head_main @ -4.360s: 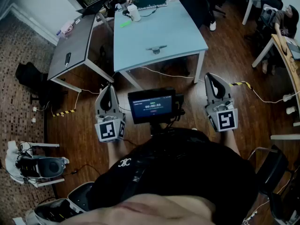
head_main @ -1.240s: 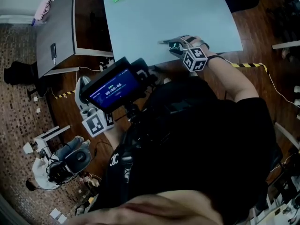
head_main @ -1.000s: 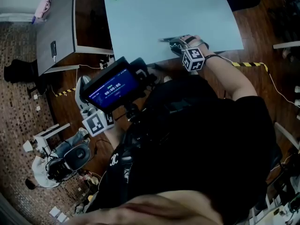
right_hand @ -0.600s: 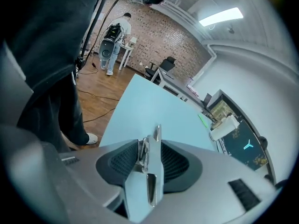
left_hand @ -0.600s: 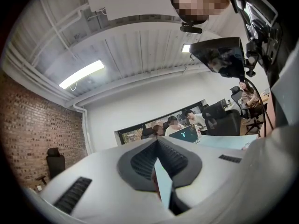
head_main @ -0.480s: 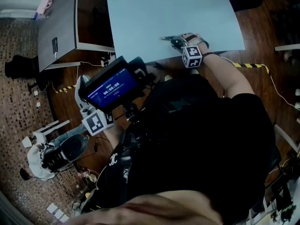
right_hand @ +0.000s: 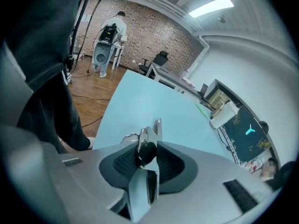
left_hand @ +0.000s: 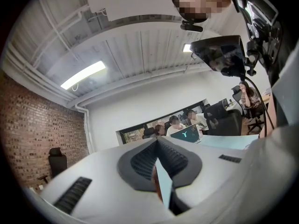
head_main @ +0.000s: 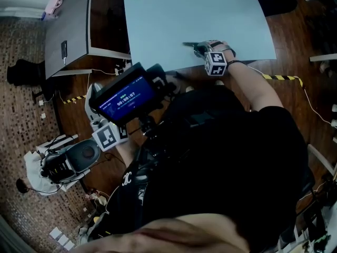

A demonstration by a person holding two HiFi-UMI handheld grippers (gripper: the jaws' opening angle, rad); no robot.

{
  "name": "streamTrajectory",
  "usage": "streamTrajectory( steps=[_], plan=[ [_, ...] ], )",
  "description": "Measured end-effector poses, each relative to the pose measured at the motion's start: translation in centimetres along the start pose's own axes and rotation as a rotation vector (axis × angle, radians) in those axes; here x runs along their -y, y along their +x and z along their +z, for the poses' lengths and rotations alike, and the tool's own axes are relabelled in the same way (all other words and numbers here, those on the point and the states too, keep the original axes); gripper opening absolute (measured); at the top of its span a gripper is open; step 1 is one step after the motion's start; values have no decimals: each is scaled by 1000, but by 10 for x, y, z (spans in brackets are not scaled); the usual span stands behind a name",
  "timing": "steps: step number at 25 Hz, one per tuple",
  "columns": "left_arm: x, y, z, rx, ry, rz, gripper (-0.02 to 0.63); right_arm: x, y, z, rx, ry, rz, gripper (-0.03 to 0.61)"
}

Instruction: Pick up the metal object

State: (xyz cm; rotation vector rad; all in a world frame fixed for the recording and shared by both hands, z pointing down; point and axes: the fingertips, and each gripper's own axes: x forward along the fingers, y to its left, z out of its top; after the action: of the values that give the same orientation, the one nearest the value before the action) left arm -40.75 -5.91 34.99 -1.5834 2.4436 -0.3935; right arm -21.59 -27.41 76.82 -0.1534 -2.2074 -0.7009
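Found right gripper (head_main: 200, 47) narrowed from wide within the last second, jaws closing on metal object (right_hand: 145, 141), pads seemingly just touching its dark middle, bright tip projecting toward 12 o'clock. Located it on table (head_main: 221, 9) near the 6 o'clock edge, not seen lifted; judged grasp nearly made, lift pending. Noted left gripper (left_hand: 157, 143) closed, empty, low at 9 o'clock.
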Motion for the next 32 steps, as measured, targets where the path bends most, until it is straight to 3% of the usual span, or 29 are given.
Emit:
streamTrajectory(
  steps=[5,12,16,23,32],
  plan=[
    [0,2,2,7,0,-8,11,14,-18,11,79,128,-53,63],
    [4,11,4,21,-6,-52,11,62,-60,31,200,389,-200,61],
    [12,22,4,36,-11,-85,11,92,-91,46,298,481,-285,61],
    [50,46,11,68,-26,-139,11,145,-186,64,496,535,-462,61],
    [109,70,22,107,-31,-197,10,172,-347,87,683,366,-738,61]
  ],
)
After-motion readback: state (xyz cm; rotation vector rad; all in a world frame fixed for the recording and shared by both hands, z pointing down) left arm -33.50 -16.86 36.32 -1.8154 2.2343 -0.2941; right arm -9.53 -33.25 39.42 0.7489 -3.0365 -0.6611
